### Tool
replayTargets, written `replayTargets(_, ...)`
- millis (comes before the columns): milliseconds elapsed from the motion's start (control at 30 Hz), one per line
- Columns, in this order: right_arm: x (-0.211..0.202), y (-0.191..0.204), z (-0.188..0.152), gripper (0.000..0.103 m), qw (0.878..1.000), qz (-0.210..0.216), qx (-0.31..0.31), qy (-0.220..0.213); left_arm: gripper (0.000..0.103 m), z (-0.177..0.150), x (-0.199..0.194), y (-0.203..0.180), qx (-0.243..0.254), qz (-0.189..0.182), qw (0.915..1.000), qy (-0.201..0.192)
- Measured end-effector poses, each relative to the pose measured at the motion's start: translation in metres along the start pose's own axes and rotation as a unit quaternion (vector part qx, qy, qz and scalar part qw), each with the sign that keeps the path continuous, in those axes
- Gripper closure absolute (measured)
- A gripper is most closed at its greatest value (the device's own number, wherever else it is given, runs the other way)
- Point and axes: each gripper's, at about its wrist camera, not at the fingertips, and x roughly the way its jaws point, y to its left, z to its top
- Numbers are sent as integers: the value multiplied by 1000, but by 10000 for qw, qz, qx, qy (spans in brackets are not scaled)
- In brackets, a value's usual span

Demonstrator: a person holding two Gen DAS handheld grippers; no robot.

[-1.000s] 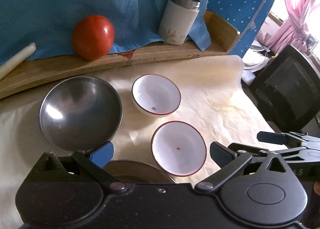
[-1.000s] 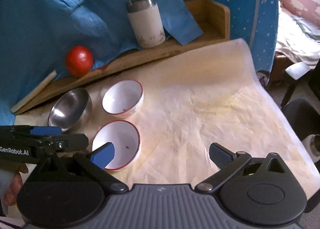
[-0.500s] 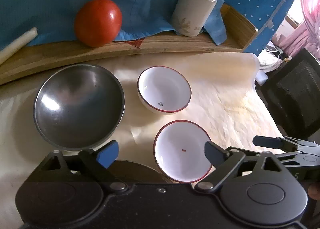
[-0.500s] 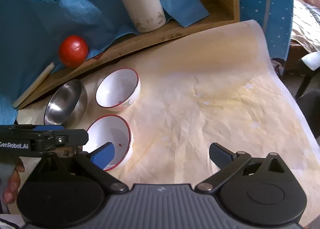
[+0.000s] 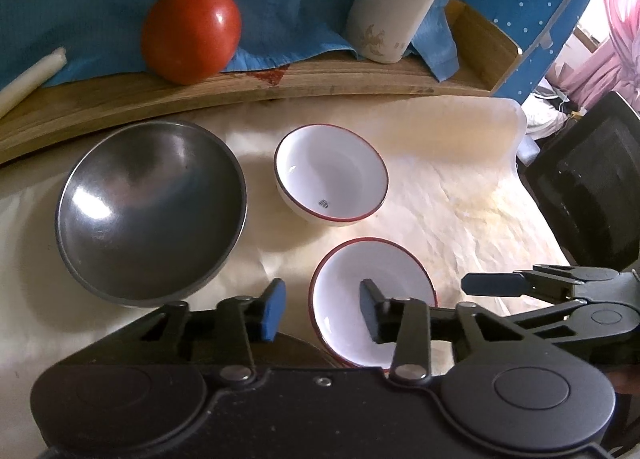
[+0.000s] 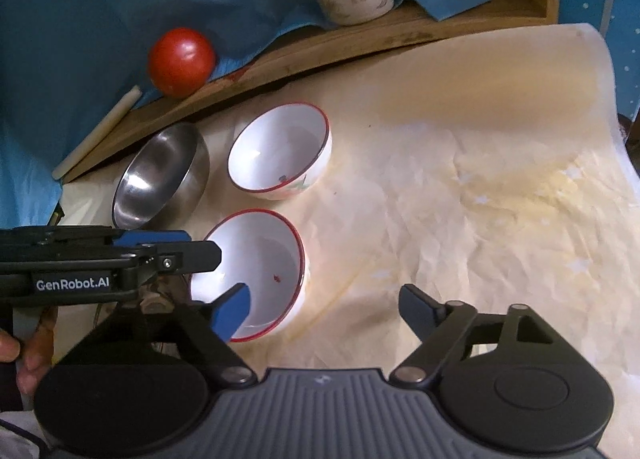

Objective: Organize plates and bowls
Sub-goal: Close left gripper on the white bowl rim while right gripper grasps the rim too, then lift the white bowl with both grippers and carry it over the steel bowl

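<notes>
Unstacked on surface [image 5: 460,163]: steel bowl [image 5: 150,211], far white bowl [image 5: 330,175], near white bowl [image 5: 372,299]. Left hand-held gripper [image 5: 320,309] closing astride near bowl's rim, ungripped; right hand-held gripper [image 6: 324,309] closing, empty. Nesting pending.

2 white red-rimmed bowls [image 5: 331,175] [image 5: 370,299] right of 1 steel bowl [image 5: 150,211]; behind it 1 tomato [image 5: 191,33], 1 tumbler [image 5: 390,7], 1 white stick [image 5: 30,77]
</notes>
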Motion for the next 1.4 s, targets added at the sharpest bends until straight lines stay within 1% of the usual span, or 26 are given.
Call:
replayTargets(67, 4, -1, 1, 25, 9999, 61, 12, 92, 71, 0, 4, 0, 17, -13, 10000, 87)
replayTargets(100, 6, -1, 1, 30, 9998, 127, 12, 126, 73, 1, 7, 0, 18, -7, 9999, 150)
replayTargets(133, 8, -1, 2, 43, 9997, 193, 12, 157, 76, 1, 9, 0, 13, 5, 9998, 200)
replayTargets(233, 12, -2, 2, 63, 9995, 250, 7, 214, 78, 1, 14, 1, -6, -7, 9996, 287)
replayTargets(300, 12, -2, 2, 69, 9993, 300, 14, 243, 79, 1, 16, 1, 9, -4, 9995, 323)
replayTargets(367, 14, -1, 3, 72, 9991, 332, 5, 274, 84, 1, 18, 1, 28, -5, 9993, 370)
replayTargets(433, 15, 0, 3, 74, 9989, 362, 7, 301, 84, 1, 20, -1, 61, 1, 9993, 382)
replayTargets(633, 17, 1, 4, 74, 9989, 361, 36, 311, 92, 0, 23, -3, 116, 116, 9990, 426)
replayTargets(800, 18, 0, 3, 75, 9984, 446, 116, 314, 93, -1, 24, -5, 210, 175, 9988, 401)
replayTargets(867, 18, 0, 2, 81, 9980, 525, 153, 308, 95, -1, 24, -6, 219, 190, 9988, 382)
replayTargets(1000, 16, 0, 1, 83, 9984, 460, 156, 303, 96, -2, 22, -3, 183, 141, 9992, 313)
replayTargets(1133, 10, -1, 1, 88, 9989, 379, 205, 171, 97, -2, 17, -3, 159, 32, 9997, 155)
replayTargets(1333, -3, -1, 1, 88, 9989, 403, 227, -79, 99, 1, 4, -2, 55, -52, 9998, -202)
replayTargets(1400, -8, -1, 3, 89, 9987, 404, 258, -175, 99, 2, -1, -4, 94, -55, 9994, -318)
